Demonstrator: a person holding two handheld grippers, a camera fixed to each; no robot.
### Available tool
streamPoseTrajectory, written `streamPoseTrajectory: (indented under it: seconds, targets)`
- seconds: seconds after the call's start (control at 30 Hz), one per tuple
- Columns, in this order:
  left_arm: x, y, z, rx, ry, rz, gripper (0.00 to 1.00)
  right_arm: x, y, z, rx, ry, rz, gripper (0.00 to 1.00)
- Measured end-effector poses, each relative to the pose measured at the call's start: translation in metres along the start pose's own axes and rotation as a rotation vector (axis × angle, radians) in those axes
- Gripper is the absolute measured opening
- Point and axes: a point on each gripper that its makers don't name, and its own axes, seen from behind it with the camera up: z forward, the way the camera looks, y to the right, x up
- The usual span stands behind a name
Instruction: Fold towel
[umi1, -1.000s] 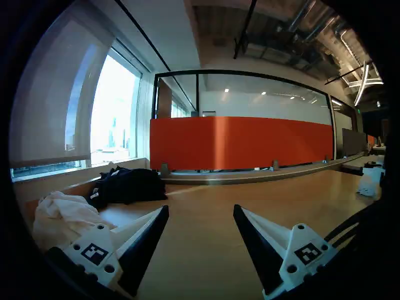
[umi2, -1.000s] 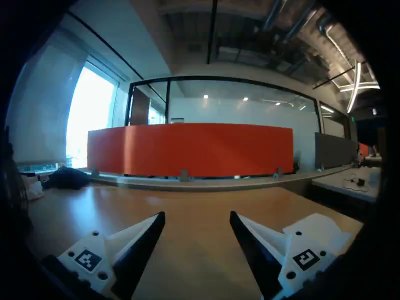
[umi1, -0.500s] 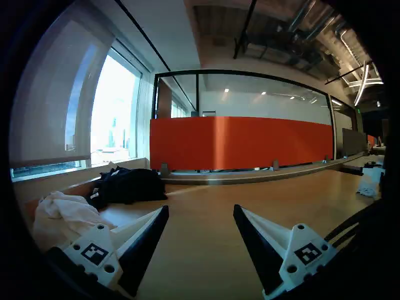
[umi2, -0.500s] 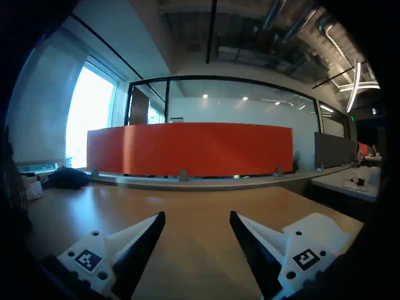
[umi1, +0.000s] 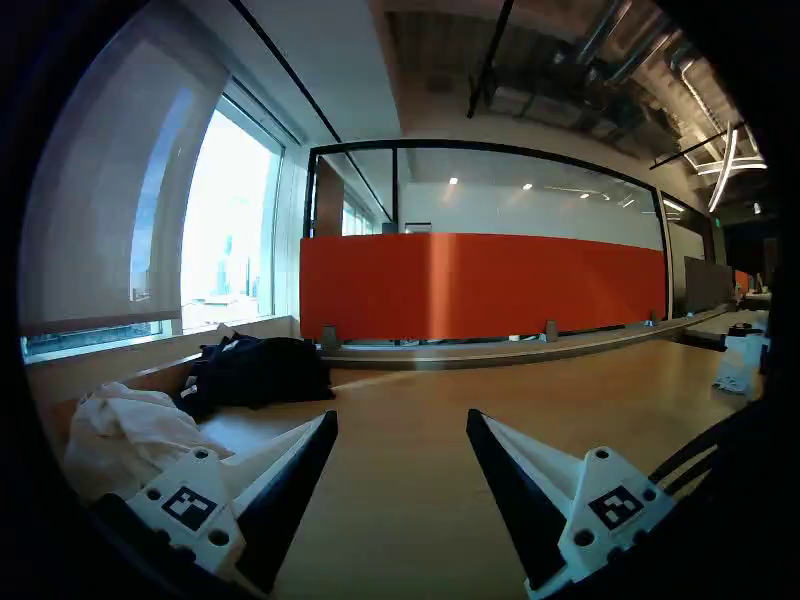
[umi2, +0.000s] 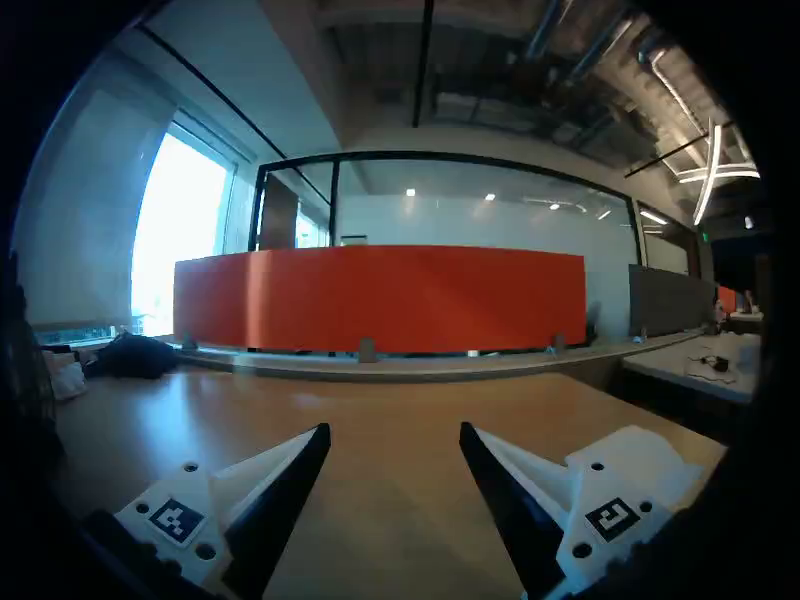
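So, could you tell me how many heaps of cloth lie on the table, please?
2: a white heap at the table's left edge and a black heap behind it. Others may be hidden.

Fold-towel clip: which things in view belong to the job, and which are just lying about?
Job: crumpled white towel; left gripper and right gripper, both open; wooden table.
Lying about: black bundle; orange divider; white items far right.

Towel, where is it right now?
In the left gripper view, the crumpled white towel lies on the wooden desk at far left, next to the black bag, left of the left gripper.
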Motion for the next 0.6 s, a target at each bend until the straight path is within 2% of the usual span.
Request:
streamPoseTrajectory:
  seconds: [0.6]
  targets:
    - [0.0032,-0.0002,-0.0012,0.0,-0.001,0.0,0.96,0.0009,-0.0007,0.0,0.0,0.0,0.0,1.0]
